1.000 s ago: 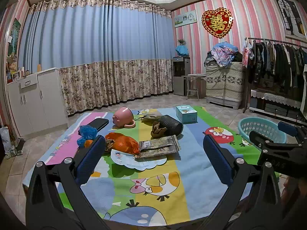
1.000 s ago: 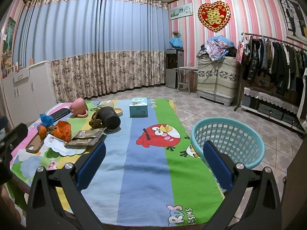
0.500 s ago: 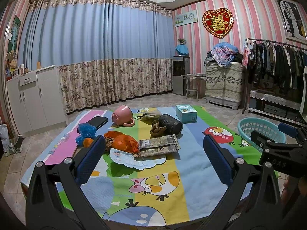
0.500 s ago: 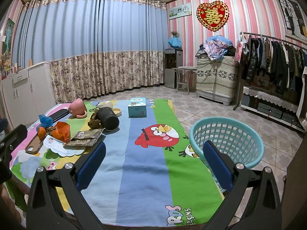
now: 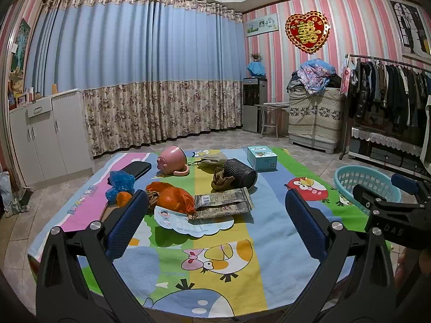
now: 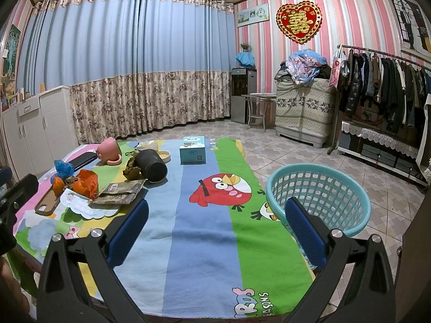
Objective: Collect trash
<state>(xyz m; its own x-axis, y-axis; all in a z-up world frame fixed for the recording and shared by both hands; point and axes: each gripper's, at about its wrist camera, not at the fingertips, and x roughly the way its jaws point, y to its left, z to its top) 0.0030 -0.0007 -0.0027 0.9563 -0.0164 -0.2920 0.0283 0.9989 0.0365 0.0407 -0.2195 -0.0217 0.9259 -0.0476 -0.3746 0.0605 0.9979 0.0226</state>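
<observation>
The trash sits in a loose heap at the middle of the left wrist view: a crumpled orange bag (image 5: 172, 197), a flattened printed packet (image 5: 223, 202) lying with its long axis running left to right across the frame, and under both a white paper cutout (image 5: 194, 222). A blue wrapper (image 5: 120, 181) lies just left of the orange bag, toward the pink stripe of the tablecloth (image 5: 269, 231). Behind the heap, higher in the frame, are a tipped black cup (image 5: 241, 173), a pink mug (image 5: 172, 158) on its side and a small box (image 5: 261, 154).

The heap lies straight ahead of the left gripper (image 5: 215, 220), between and beyond its blue fingers (image 5: 126, 226), which are spread wide and hold nothing. Judged from that, the left is the nearer one and would meet the packet across its short side.

In the right wrist view the same heap sits off at centre left, while the teal basket (image 6: 350, 223) fills the lower right, just behind the right-hand finger of the right gripper (image 6: 215, 237). That gripper is also spread wide and empty. The basket looks empty, so collecting has seemingly not begun.
</observation>
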